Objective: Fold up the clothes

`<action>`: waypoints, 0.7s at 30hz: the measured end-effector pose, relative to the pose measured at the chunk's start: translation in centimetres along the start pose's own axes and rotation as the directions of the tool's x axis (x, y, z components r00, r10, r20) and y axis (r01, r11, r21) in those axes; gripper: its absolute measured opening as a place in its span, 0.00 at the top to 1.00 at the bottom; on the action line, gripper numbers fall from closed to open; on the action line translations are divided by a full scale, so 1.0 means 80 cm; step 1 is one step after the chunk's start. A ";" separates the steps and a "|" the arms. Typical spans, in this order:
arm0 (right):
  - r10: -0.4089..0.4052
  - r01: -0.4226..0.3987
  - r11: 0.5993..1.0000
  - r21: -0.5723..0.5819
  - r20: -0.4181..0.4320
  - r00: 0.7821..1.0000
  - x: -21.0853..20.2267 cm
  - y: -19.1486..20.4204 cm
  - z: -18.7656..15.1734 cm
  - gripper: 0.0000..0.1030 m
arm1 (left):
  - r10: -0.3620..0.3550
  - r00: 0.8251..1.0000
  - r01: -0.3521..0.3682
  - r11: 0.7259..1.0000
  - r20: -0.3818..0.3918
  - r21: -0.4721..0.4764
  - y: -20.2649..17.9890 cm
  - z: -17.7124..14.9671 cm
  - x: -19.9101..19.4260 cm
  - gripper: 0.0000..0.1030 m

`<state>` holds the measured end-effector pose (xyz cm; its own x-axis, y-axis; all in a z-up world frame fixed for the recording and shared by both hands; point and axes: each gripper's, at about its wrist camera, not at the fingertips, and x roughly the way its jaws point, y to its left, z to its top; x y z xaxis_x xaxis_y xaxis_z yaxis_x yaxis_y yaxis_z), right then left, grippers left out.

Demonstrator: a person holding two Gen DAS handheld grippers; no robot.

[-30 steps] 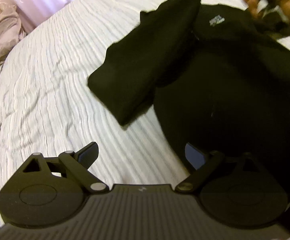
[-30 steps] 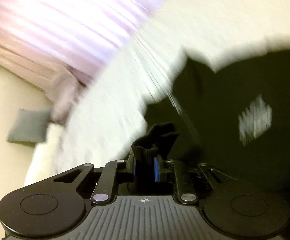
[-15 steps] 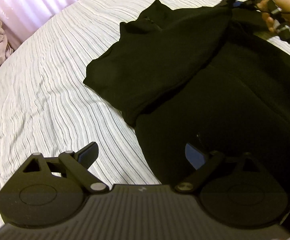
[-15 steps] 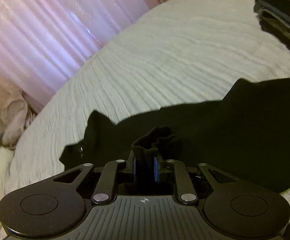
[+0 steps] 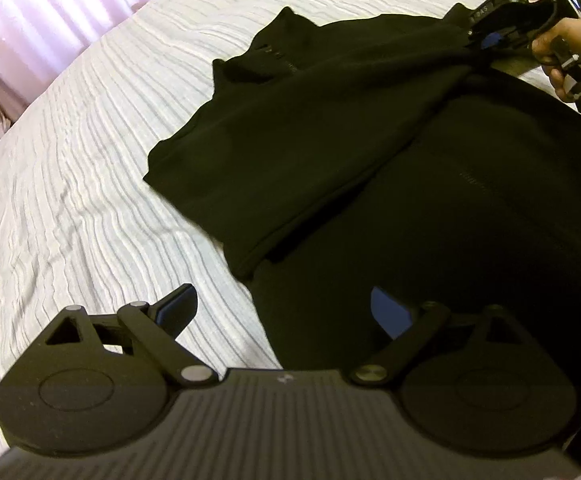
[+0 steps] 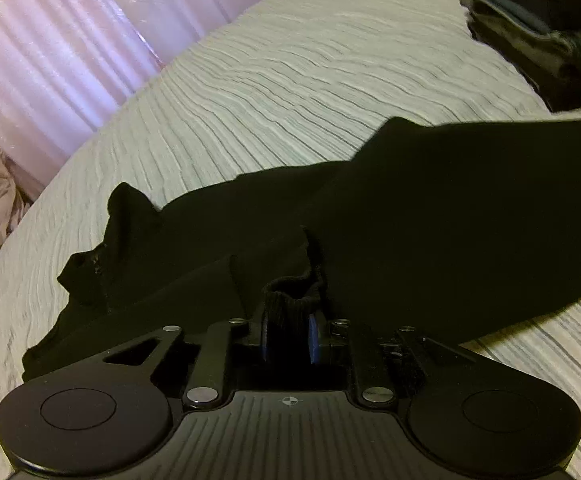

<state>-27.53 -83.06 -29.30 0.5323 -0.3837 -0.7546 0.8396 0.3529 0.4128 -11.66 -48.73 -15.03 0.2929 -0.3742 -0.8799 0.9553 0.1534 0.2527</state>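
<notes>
Black zip-neck sweater (image 5: 430,168) spread on striped bedspread (image 5: 90,160). Right gripper (image 6: 288,338) clamped on ribbed cuff (image 6: 290,304), sleeve drawn across body. Left gripper (image 5: 282,312) spread wide, empty, over near hem edge; collar at far end.

Hardly any legible text is shown. On the body of the right gripper (image 5: 490,36), at the far end of the black garment (image 5: 330,120), small white characters are printed, too blurred to be read with certainty. A faint mark on the garment below it cannot be made out.
</notes>
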 end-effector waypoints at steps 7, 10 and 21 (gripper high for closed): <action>-0.011 0.010 0.999 0.045 0.022 1.000 -0.048 -0.029 -0.003 0.50 | -0.023 0.999 0.021 0.998 0.022 0.066 -0.020 0.030 0.000 0.11; -0.051 0.045 0.992 0.122 0.047 0.998 -0.079 -0.067 -0.004 0.50 | -0.039 0.999 0.035 0.993 0.036 0.112 -0.036 0.053 0.007 0.11; -0.370 0.252 0.832 0.494 0.156 0.916 -0.194 -0.325 0.036 0.23 | -0.110 0.993 0.092 0.958 0.050 0.272 -0.108 0.128 0.037 0.11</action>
<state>-57.33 -88.75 -26.88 0.1942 -0.6149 -0.7643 0.8859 -0.2247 0.4058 -18.61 -60.57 -15.70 0.1877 -0.4342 -0.8810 0.9530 -0.1368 0.2705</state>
